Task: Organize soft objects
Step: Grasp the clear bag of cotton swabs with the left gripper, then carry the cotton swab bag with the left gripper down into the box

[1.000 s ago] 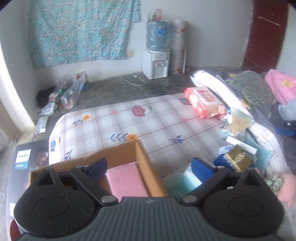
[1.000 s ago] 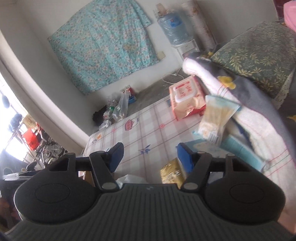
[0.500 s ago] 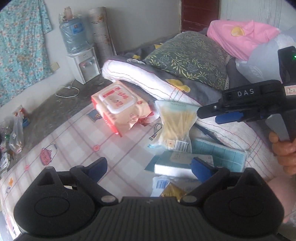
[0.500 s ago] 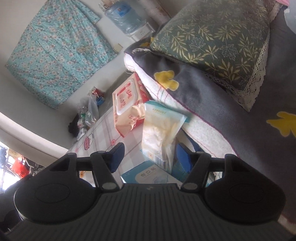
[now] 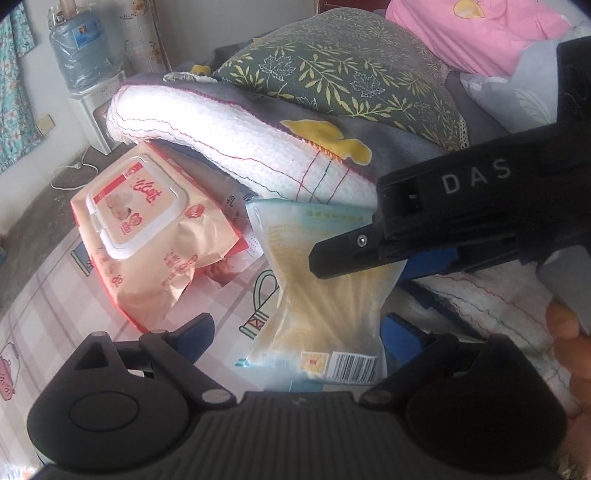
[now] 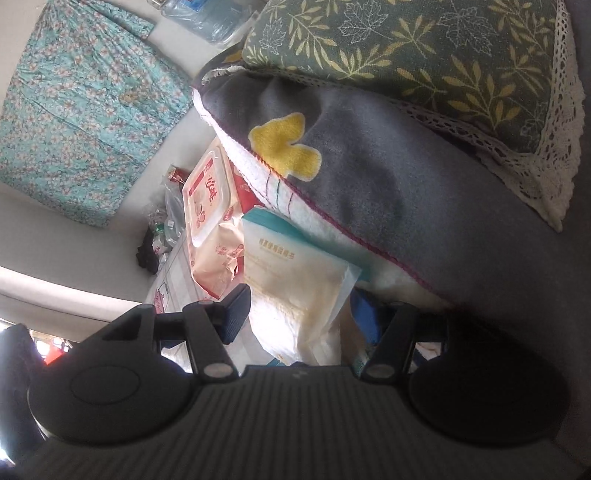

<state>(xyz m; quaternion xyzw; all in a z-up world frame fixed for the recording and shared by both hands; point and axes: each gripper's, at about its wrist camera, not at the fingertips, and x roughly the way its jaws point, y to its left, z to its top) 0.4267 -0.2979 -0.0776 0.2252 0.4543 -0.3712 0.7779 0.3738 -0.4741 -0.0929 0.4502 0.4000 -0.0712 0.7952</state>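
Note:
A clear bag of cotton swabs (image 5: 325,302) lies on the patterned mat, its top against a folded white and grey blanket (image 5: 236,136). My left gripper (image 5: 299,336) is open, with the bag's lower end between its fingers. My right gripper (image 6: 306,314) is open around the same bag (image 6: 295,288); it shows in the left wrist view (image 5: 369,254) reaching in from the right over the bag. A pink pack of wet wipes (image 5: 147,229) lies to the left, also seen in the right wrist view (image 6: 210,221).
A green leaf-print pillow (image 5: 343,70) rests on the blanket, with pink clothing (image 5: 480,29) behind. A water dispenser (image 5: 81,62) stands by the far wall. The checked mat (image 5: 44,310) extends left. A person's hand (image 5: 569,343) holds the right gripper.
The left gripper swung from the cardboard box toward the pile by the blanket and closed in on the swab bag. The right gripper also came forward until its fingers straddle the bag.

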